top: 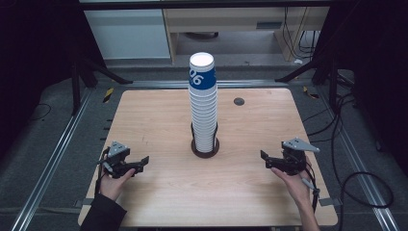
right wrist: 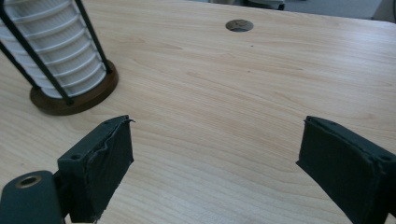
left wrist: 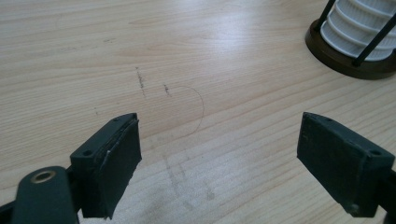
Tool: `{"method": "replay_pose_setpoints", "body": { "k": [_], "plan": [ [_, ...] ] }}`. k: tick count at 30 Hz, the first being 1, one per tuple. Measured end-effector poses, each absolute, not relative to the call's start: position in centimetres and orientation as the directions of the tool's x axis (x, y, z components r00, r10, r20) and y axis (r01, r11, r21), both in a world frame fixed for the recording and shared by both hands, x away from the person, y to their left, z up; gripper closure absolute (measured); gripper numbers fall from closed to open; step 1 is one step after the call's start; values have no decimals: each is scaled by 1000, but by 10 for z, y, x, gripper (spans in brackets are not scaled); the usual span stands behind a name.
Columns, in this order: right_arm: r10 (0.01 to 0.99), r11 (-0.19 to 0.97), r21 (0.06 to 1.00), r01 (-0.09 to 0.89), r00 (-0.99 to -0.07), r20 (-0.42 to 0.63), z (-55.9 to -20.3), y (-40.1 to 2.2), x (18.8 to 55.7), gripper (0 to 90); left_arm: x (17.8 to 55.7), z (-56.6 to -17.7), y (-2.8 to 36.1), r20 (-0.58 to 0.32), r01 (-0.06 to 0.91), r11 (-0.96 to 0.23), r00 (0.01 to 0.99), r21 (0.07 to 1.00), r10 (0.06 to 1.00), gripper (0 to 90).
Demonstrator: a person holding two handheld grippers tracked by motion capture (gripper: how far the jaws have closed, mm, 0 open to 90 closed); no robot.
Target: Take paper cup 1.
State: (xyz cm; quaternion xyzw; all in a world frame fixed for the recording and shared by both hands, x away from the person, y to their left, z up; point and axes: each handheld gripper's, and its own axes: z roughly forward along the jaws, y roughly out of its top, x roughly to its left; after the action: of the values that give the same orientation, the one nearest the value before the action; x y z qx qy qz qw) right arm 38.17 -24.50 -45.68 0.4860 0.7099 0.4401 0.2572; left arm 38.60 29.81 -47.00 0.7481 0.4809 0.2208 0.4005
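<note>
Nothing has been picked up yet: the tall stack of paper cups (top: 203,103) stands whole in its holder (top: 205,148), upright, with a blue-banded cup on top, at the middle of the wooden surface (top: 159,115). Judging from how things lie, the work on the cups has not begun and all of it remains, starting with a reach toward the stack.

The left claw (top: 138,163) sits low over the near left part of the surface, its jaws spread wide with only bare wood between them. In the left gripper view the holder's dark round base (left wrist: 348,58) lies ahead and to the right, well apart from the jaws.

The right claw (top: 267,160) mirrors it at the near right, jaws likewise spread and holding nothing. In the right gripper view the stack and holder (right wrist: 70,100) stand ahead to the left, near but not touching. A small round hole (right wrist: 239,25) shows in the far part of the surface.

The stack stands between the two claws, farther from the person than either.
</note>
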Motion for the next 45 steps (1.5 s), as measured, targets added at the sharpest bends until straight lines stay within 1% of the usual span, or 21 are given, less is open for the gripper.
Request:
{"method": "replay_pose_setpoints", "body": {
  "k": [5, 6, 7, 10, 12, 13, 14, 15, 16, 21, 25, 30, 35, 45],
  "plan": [
    [906, 134, 882, 451, -416, 75, -452, -243, 380, 105, 383, -472, 296, -58, 538, -222, 455, 813, 889, 149],
    [898, 142, 892, 429, -435, 66, -448, -241, 379, 110, 383, -472, 295, -61, 541, -229, 465, 810, 883, 151],
    [898, 142, 892, 429, -435, 66, -448, -241, 379, 110, 383, -472, 295, -61, 541, -229, 465, 810, 883, 154],
    [877, 136, 906, 400, -475, 78, -432, -235, 378, 111, 383, -471, 294, -60, 545, -240, 476, 803, 878, 163],
    [869, 131, 919, 372, -489, 74, -420, -232, 378, 110, 382, -470, 293, -64, 545, -243, 483, 803, 874, 167],
    [869, 131, 919, 372, -489, 74, -420, -232, 378, 110, 382, -470, 293, -64, 545, -243, 483, 803, 874, 171],
    [863, 135, 929, 344, -501, 60, -407, -227, 379, 107, 382, -470, 292, -59, 546, -251, 488, 800, 871, 173],
    [863, 135, 929, 344, -501, 60, -407, -227, 379, 107, 382, -470, 292, -59, 546, -251, 488, 800, 871, 175],
    [856, 140, 940, 310, -515, 42, -392, -223, 381, 101, 383, -471, 291, -61, 551, -256, 492, 795, 869, 175],
    [839, 132, 963, 234, -543, 17, -355, -210, 387, 100, 385, -472, 291, -72, 565, -263, 501, 782, 862, 172],
    [829, 146, 972, 186, -558, -18, -330, -199, 391, 96, 385, -471, 290, -67, 564, -269, 503, 781, 861, 173],
    [807, 144, 977, 159, -590, -23, -306, -187, 396, 92, 386, -473, 288, -69, 569, -275, 508, 775, 859, 175],
    [791, 171, 976, 135, -609, -54, -289, -173, 401, 84, 386, -472, 287, -75, 572, -270, 506, 774, 859, 176],
    [750, 128, 988, 87, -660, -39, -271, -148, 407, 83, 389, -473, 287, -88, 580, -264, 507, 771, 858, 180]
  ]
}}
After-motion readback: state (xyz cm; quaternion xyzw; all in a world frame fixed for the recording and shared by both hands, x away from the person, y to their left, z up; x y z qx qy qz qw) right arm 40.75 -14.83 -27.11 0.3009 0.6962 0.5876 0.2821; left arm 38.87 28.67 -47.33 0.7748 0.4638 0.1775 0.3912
